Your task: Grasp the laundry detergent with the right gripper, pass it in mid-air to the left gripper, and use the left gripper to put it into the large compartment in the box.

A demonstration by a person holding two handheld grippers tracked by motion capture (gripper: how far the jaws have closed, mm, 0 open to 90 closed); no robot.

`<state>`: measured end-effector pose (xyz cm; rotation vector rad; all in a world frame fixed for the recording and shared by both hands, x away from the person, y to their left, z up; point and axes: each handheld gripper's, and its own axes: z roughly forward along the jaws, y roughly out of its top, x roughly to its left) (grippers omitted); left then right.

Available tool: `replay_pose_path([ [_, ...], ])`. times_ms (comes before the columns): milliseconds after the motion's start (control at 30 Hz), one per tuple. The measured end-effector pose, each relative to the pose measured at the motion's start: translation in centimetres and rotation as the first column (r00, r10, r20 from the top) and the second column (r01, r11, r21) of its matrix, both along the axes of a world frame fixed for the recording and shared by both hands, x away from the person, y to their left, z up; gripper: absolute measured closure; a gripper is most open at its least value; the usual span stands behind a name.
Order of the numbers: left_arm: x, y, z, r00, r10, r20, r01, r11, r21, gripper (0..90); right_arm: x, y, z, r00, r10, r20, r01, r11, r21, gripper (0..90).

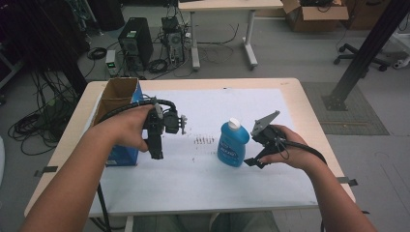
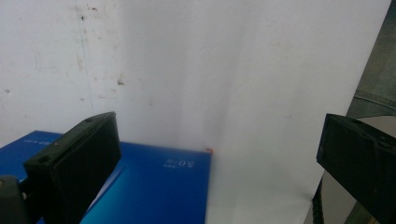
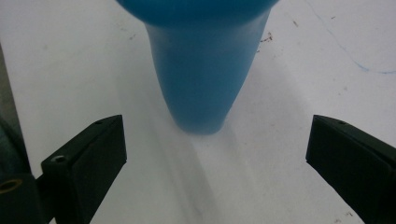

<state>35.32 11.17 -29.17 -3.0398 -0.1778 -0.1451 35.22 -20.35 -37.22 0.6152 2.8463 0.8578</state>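
Observation:
A blue bottle (image 1: 233, 143) with a white cap stands upright on the white sheet near the middle of the table. My right gripper (image 1: 252, 162) hangs just right of it, tilted down, jaws open and apart from the bottle. Seen from the right gripper view, the blue bottle (image 3: 201, 70) stands ahead of the open right gripper (image 3: 217, 163), with bare sheet between the jaws. My left gripper (image 1: 155, 153) points down beside a blue cardboard box (image 1: 121, 121), open. In the left gripper view the box (image 2: 154, 186) lies below the left gripper (image 2: 217, 163), nothing held.
The white sheet (image 1: 193, 179) covers most of the table top. Small dark marks (image 1: 204, 140) dot it left of the bottle. The box stands open-topped at the table's left. Beyond the table are a computer tower (image 1: 136, 42), cables, a desk and a black post (image 1: 367, 53).

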Motion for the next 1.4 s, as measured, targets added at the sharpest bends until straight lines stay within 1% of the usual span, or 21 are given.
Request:
replay_pose_path([
  [33,0.0,0.0,0.0,1.0000,0.000,0.000,0.000,1.0000,0.000,0.2,0.0,0.0,0.0,1.0000,0.000,0.000,0.000,1.000,0.000,5.2],
  [67,0.0,0.1,-0.1,1.0000,0.002,0.003,-0.001,1.0000,-0.008,0.2,0.0,0.0,-0.1,1.0000,-0.006,0.007,0.006,1.000,0.012,5.1],
  [133,0.0,0.1,-0.1,1.0000,0.004,0.003,-0.004,1.0000,-0.009,0.2,-0.2,0.1,-0.6,0.9995,-0.013,0.030,0.011,0.999,0.053,5.1],
  [267,0.1,0.2,0.0,1.0000,0.000,0.003,0.000,1.0000,-0.005,0.2,-0.3,0.4,-1.1,0.9983,-0.020,0.054,0.015,0.996,0.090,5.0],
  [333,0.1,0.1,0.0,1.0000,0.002,0.002,-0.002,1.0000,-0.002,0.2,-0.4,0.5,-1.2,0.9980,-0.022,0.060,0.016,0.995,0.097,5.0],
  [367,0.1,0.2,-0.1,1.0000,0.005,0.007,-0.005,0.9999,-0.011,0.2,-0.4,0.6,-1.4,0.9971,-0.020,0.074,0.011,0.993,0.116,5.0],
  [433,0.1,0.3,-0.1,1.0000,0.005,0.003,-0.005,1.0000,-0.004,0.2,-0.4,0.7,-1.4,0.9962,-0.030,0.081,0.020,0.991,0.131,4.9],
  [500,0.1,0.3,-0.2,1.0000,0.006,0.006,-0.006,0.9999,-0.009,0.2,-0.4,0.7,-1.5,0.9957,-0.032,0.087,0.020,0.990,0.139,4.8],
  [533,0.1,0.4,-0.2,1.0000,0.007,0.004,-0.007,1.0000,-0.007,0.2,-0.4,0.7,-1.5,0.9949,-0.041,0.092,0.026,0.987,0.160,4.8],
  [733,0.2,0.4,-0.3,0.9999,0.013,0.009,-0.013,0.9999,0.000,0.2,-0.5,0.9,-1.9,0.9929,-0.050,0.108,0.030,0.983,0.181,4.6],
  [767,0.2,0.3,-0.4,0.9999,0.010,0.011,-0.010,1.0000,-0.001,0.2,-0.5,0.9,-2.1,0.9927,-0.056,0.107,0.034,0.979,0.200,4.5],
  [800,0.3,0.2,-0.3,1.0000,0.007,0.006,-0.007,0.9999,0.009,0.2,-0.5,1.0,-2.2,0.9922,-0.058,0.110,0.035,0.979,0.203,4.3],
  [900,0.2,0.2,-0.4,0.9999,0.011,0.005,-0.011,0.9999,0.010,0.2,-0.4,1.0,-2.4,0.9916,-0.066,0.111,0.040,0.974,0.222,3.4],
  [933,0.2,0.2,-0.4,0.9999,0.012,0.007,-0.012,0.9999,0.004,0.2,-0.4,1.1,-2.5,0.9909,-0.071,0.114,0.044,0.974,0.224,3.1],
  [1067,0.2,0.2,-0.4,0.9999,0.012,0.005,-0.012,0.9999,0.007,0.2,-0.3,1.1,-2.7,0.9884,-0.096,0.118,0.066,0.971,0.231,3.1],
  [1100,0.2,0.2,-0.4,0.9999,0.012,0.006,-0.012,0.9999,0.005,0.2,-0.3,1.1,-2.7,0.9872,-0.104,0.121,0.073,0.969,0.237,3.0],
  [1167,0.2,0.2,-0.4,0.9999,0.012,0.004,-0.012,0.9999,0.011,0.2,-0.3,1.2,-2.8,0.9856,-0.111,0.127,0.074,0.960,0.269,2.4],
  [1233,0.2,0.2,-0.5,0.9999,0.012,0.002,-0.012,0.9999,0.006,0.2,-0.3,1.2,-2.8,0.9847,-0.115,0.132,0.074,0.957,0.280,2.0],
  [1267,0.2,0.2,-0.5,0.9999,0.012,0.002,-0.012,0.9999,0.006,0.2,-0.3,1.2,-2.8,0.9847,-0.115,0.132,0.074,0.957,0.280,2.0],
  [1300,0.2,0.1,-0.5,0.9999,0.011,0.002,-0.011,0.9999,0.009,0.2,-0.4,1.3,-2.9,0.9849,-0.114,0.130,0.072,0.954,0.291,1.9],
  [1400,0.2,0.1,-0.5,0.9999,0.011,0.001,-0.011,0.9999,0.008,0.2,-0.4,1.4,-3.0,0.9850,-0.115,0.129,0.072,0.953,0.295,1.9],
])
